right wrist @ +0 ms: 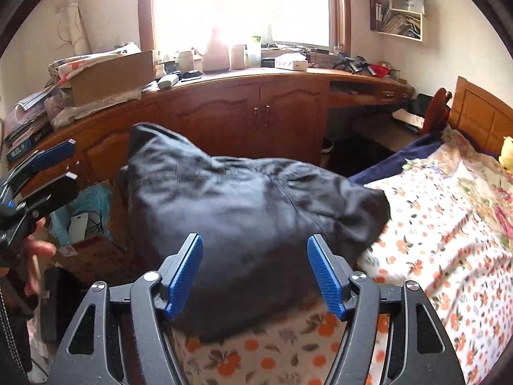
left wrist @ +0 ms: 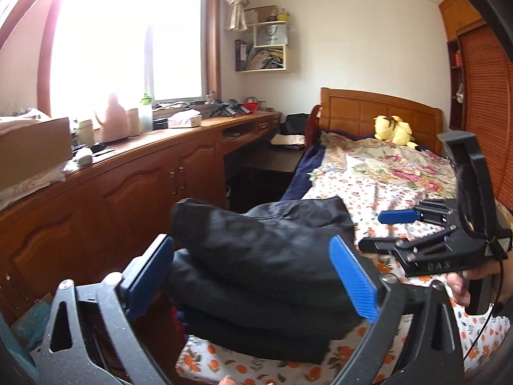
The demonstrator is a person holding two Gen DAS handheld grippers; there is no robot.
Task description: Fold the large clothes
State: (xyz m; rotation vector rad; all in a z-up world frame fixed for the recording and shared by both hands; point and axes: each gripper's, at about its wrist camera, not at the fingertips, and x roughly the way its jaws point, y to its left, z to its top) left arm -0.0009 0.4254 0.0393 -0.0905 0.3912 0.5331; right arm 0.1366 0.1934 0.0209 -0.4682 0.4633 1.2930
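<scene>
Folded black garment (left wrist: 263,276) stacked at bed (right wrist: 442,224) edge nearest the counter (right wrist: 256,75); left gripper (left wrist: 253,282) fingers apart astride it, right gripper (right wrist: 255,276) fingers apart, apparently not touching.

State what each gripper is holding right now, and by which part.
Nothing is held. The left gripper and right gripper are both open, their fingers either side of the folded black garment on the bed.
</scene>
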